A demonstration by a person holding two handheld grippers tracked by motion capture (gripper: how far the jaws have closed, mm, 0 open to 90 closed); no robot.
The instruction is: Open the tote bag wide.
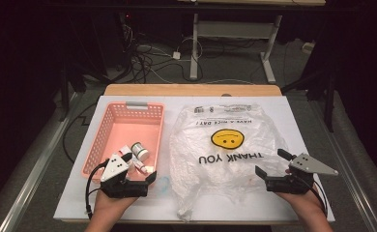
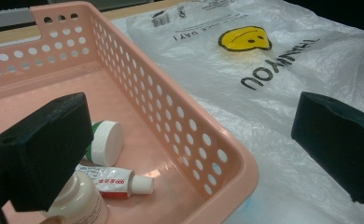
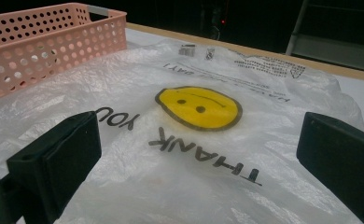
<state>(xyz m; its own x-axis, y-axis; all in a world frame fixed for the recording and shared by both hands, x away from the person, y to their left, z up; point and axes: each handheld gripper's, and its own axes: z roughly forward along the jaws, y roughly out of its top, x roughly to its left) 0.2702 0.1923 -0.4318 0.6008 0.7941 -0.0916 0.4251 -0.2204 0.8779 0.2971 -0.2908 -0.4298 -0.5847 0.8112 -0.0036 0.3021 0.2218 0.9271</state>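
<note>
The white table (image 1: 302, 116) carries two main items side by side: a clear plastic bag (image 1: 225, 159) printed with a yellow smiley face and "THANK YOU", lying flat and crumpled at the centre, and a pink perforated basket (image 1: 110, 126) just to its left, its near right corner almost touching the bag's edge. The work in hand appears to be moving the basket's contents into the bag. The left gripper (image 1: 137, 182) hangs over the basket's near end with jaws fully apart and nothing between them; the right gripper (image 1: 269, 163) hovers over the bag's right side, equally wide open and empty. For a clean pick, the left gripper should descend inside the basket wall and close across a single item. The small items sit crowded in the near corner: a white bottle (image 2: 80, 200), a jar with a white cap (image 2: 104, 142) and a tube with red print (image 2: 115, 182), the tube touching the bottle. This crowding and the nearby basket wall limit jaw room. The bag's mouth is not visibly open, so the right gripper probably needs to lift one layer first.
</note>
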